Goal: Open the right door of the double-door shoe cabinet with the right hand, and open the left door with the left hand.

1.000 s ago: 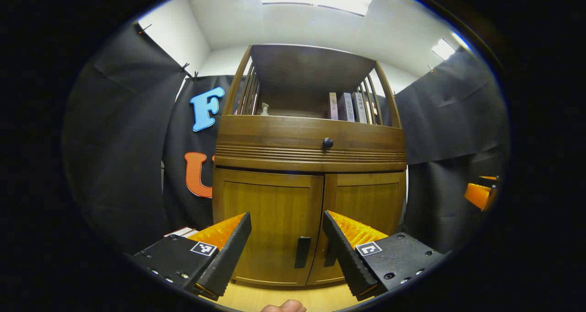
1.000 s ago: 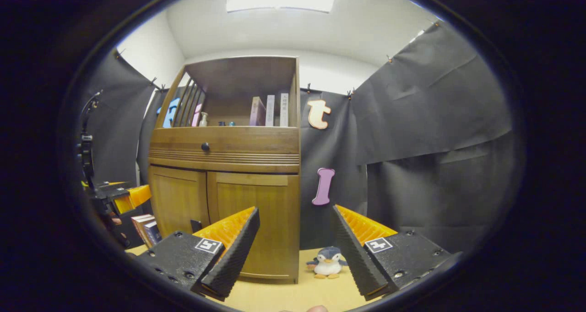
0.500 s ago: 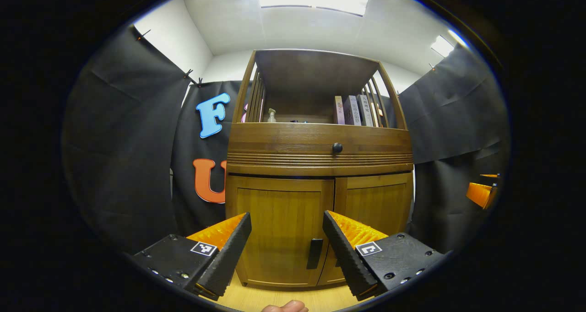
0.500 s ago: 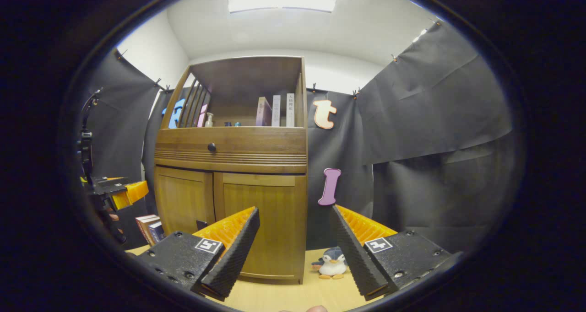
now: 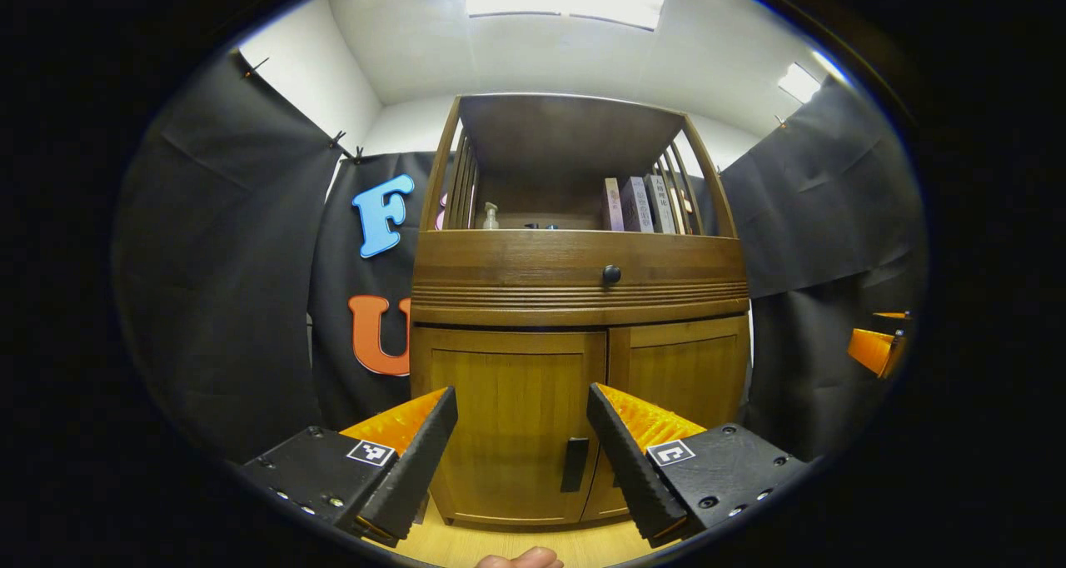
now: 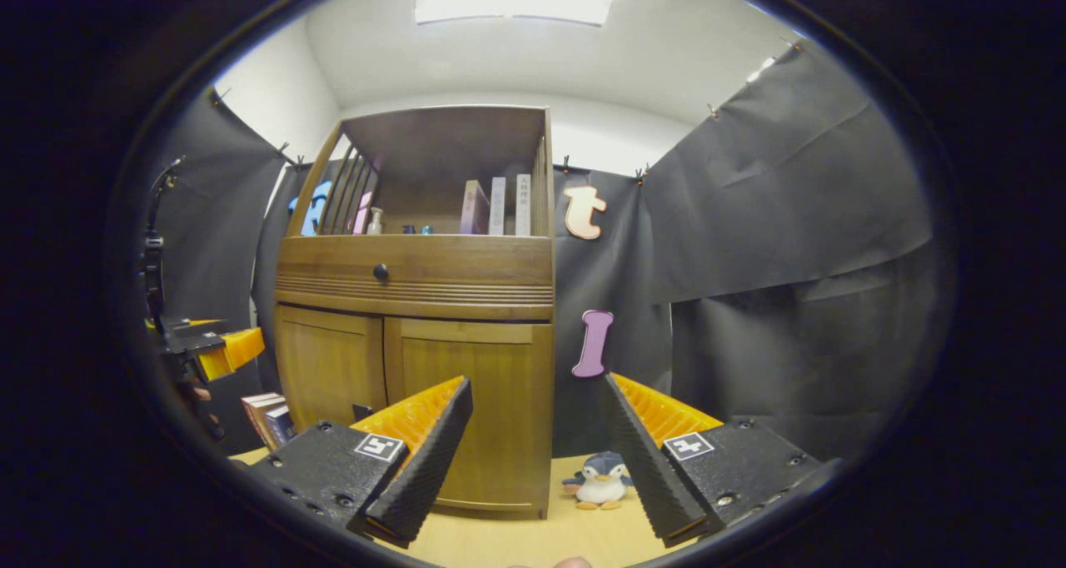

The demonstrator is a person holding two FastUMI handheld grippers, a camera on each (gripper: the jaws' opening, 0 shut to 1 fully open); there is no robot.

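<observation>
The wooden shoe cabinet (image 5: 579,301) stands straight ahead in the left gripper view, both doors shut. Its left door (image 5: 508,418) carries a dark vertical handle (image 5: 574,465) near the middle seam; the right door (image 5: 683,376) is partly hidden behind one finger. My left gripper (image 5: 520,395) is open, short of the doors, touching nothing. In the right gripper view the cabinet (image 6: 416,276) is to the left, with its right door (image 6: 491,393) behind my left finger. My right gripper (image 6: 537,385) is open and holds nothing, aimed past the cabinet's right edge.
A drawer with a round knob (image 5: 611,274) runs above the doors, and books (image 5: 637,205) stand on the open shelf. A penguin toy (image 6: 600,480) sits on the floor right of the cabinet; a stack of books (image 6: 266,414) lies to its left. Black cloth walls surround the booth.
Both views have drifted slightly, so the cabinet sits a little farther off and lower than a second ago. Both doors stay shut and both grippers stay open.
</observation>
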